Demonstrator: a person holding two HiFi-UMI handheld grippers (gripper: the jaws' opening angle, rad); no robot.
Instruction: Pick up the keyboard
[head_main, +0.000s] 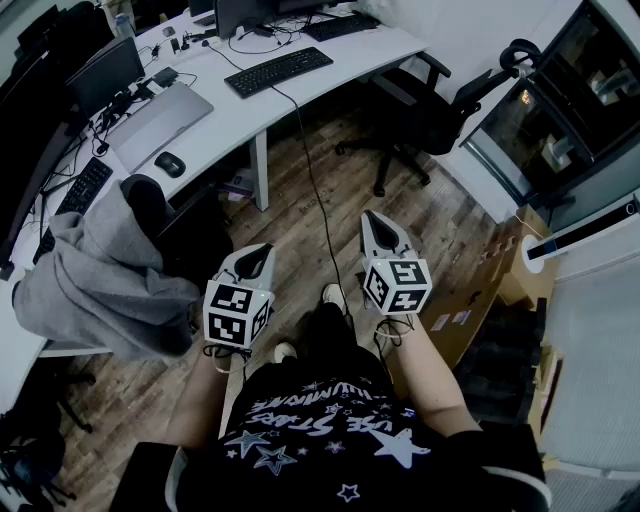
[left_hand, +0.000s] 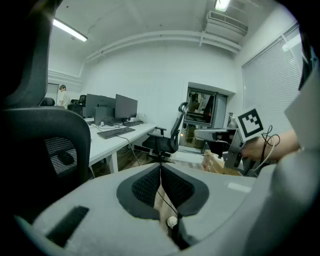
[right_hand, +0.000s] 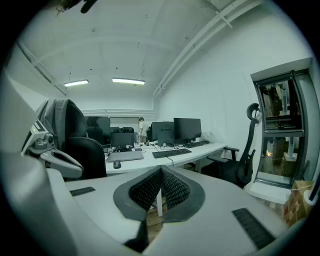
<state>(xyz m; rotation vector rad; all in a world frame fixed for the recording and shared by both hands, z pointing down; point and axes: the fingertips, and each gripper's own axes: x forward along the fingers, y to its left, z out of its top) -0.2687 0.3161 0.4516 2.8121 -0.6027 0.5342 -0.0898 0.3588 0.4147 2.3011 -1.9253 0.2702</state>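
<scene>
A black keyboard (head_main: 278, 71) lies on the white desk (head_main: 240, 115) at the top of the head view, its cable hanging to the floor. It also appears far off in the left gripper view, the keyboard (left_hand: 116, 132), and in the right gripper view, the keyboard (right_hand: 172, 153). My left gripper (head_main: 264, 248) and right gripper (head_main: 372, 216) are held side by side over the wooden floor, well short of the desk. Each has its jaws shut with nothing between them, as the left gripper (left_hand: 161, 167) and right gripper (right_hand: 161, 171) show in their own views.
A closed laptop (head_main: 160, 120) and a mouse (head_main: 170, 164) lie left of the keyboard, with more keyboards and monitors around. A chair draped with a grey jacket (head_main: 100, 280) stands at my left. A black office chair (head_main: 430, 100) and cardboard boxes (head_main: 500, 285) are on the right.
</scene>
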